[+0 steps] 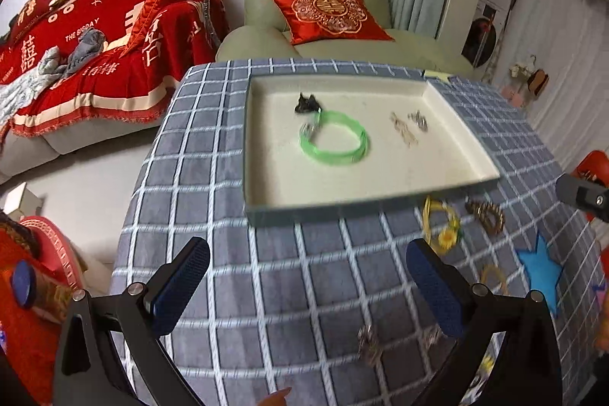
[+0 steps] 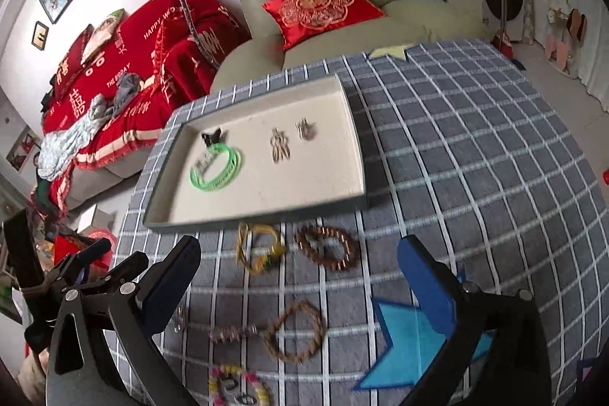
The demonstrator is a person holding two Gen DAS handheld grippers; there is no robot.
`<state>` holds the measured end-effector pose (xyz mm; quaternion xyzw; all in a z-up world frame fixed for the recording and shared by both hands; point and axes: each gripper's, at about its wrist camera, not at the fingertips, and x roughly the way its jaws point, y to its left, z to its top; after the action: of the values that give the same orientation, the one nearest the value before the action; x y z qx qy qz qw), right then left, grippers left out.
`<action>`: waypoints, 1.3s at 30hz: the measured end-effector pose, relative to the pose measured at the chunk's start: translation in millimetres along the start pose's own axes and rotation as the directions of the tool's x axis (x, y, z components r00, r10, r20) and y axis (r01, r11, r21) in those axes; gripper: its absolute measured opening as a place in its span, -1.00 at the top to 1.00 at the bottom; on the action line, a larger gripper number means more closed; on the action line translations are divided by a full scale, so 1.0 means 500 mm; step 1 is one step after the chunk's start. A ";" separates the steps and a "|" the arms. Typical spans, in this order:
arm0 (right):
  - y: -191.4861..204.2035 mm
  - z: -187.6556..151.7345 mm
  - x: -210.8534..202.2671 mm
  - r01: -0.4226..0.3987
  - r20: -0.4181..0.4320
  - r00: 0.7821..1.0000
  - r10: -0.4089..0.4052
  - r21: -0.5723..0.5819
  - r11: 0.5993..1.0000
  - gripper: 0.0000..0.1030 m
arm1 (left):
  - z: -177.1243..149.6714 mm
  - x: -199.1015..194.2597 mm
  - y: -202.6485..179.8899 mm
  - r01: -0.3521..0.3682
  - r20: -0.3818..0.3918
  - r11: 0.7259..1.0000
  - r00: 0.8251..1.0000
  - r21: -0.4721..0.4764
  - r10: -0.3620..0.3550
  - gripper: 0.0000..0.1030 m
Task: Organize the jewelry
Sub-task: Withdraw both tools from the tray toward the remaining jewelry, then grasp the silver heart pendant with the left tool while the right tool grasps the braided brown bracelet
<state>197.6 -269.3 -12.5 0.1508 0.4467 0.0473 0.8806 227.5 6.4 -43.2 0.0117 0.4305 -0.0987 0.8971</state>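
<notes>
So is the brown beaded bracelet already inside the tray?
No, the brown beaded bracelet lies on the checked tablecloth just outside the near rim of the tray, beside the yellow bracelet.

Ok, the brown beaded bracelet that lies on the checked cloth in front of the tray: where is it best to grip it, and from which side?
The brown beaded bracelet lies flat as an open ring, apart from the yellow bracelet. Probably best to come from above with the right tongs, which are open, one finger inside the loop and one outside, and pinch the near arc of the beads.
</notes>
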 end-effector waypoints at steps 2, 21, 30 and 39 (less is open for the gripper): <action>-0.011 -0.019 -0.002 0.004 -0.022 1.000 -0.004 0.008 1.000 -1.00 | -0.019 -0.007 -0.002 -0.019 -0.004 1.000 1.000 0.009 0.019 -1.00; -0.015 -0.182 0.021 0.140 -0.135 0.980 -0.144 -0.035 0.990 -1.00 | -0.130 0.009 -0.012 0.001 -0.112 1.000 0.994 -0.003 -0.001 -1.00; -0.001 -0.184 0.031 0.175 -0.123 0.976 -0.181 -0.051 0.983 -0.99 | -0.140 0.025 -0.024 -0.023 -0.124 1.000 0.992 0.001 0.023 -1.00; 0.027 -0.177 0.072 0.209 -0.139 0.964 -0.226 -0.126 0.970 -0.42 | -0.145 0.042 -0.044 -0.021 -0.134 1.000 0.991 0.016 0.023 -1.00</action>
<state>149.1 -228.7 -85.3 0.0480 0.5234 -0.0139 0.8506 180.2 -11.1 -103.8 0.0295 0.4890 -0.0909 0.8670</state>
